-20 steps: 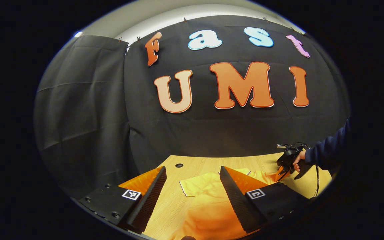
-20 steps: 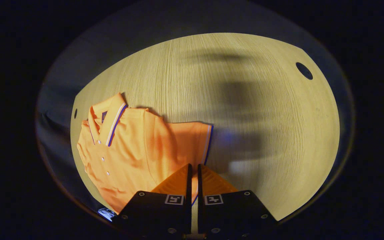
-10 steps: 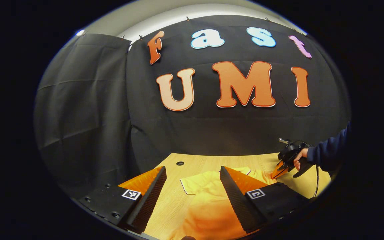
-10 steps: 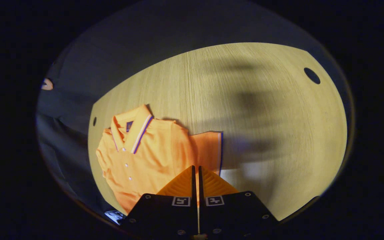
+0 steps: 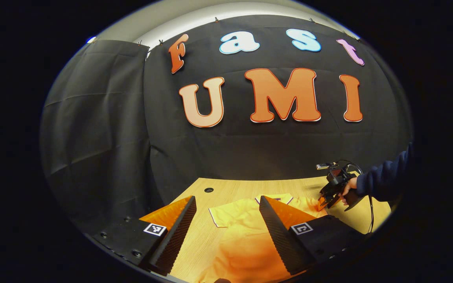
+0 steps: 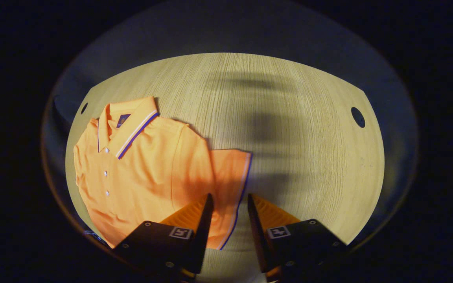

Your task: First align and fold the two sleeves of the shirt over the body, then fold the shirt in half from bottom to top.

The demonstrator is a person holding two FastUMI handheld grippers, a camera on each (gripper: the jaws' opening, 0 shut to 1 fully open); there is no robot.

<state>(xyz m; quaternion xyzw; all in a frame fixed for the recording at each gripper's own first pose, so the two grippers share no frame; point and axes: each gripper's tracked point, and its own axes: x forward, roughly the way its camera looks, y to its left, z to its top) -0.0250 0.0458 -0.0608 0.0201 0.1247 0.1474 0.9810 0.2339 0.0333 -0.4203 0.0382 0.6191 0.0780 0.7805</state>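
Orange polo shirt [image 6: 144,169] lying flat on the wooden table [image 6: 309,157], front up, collar [image 6: 132,124] toward the table's far edge and button placket running down from it. One short sleeve [image 6: 230,184] spread sideways from the shirt body, its striped cuff edge [image 6: 240,196] resting on the bare wood. Right gripper [image 6: 228,214] positioned above the shirt, fingers parted with a clear gap, released and grasping nothing; cuff edge of the sleeve lying directly in that gap, one finger over the sleeve fabric, the other over the table just beside the shirt. Contact between fingertips and cloth cannot be told. In the left gripper view, left gripper [image 5: 226,224] wide open, empty, held low near the shirt [image 5: 246,239]; shirt hem region seen between and beyond its fingers, with the opposite sleeve [image 5: 226,214] spread out on the wood just past them. Farther across the shirt in the same view, right gripper [image 5: 330,192] held in a hand [image 5: 346,190] with a dark sleeve, tips close to the shirt's far side. Round cable hole [image 6: 358,117] in the table well apart from the shirt.
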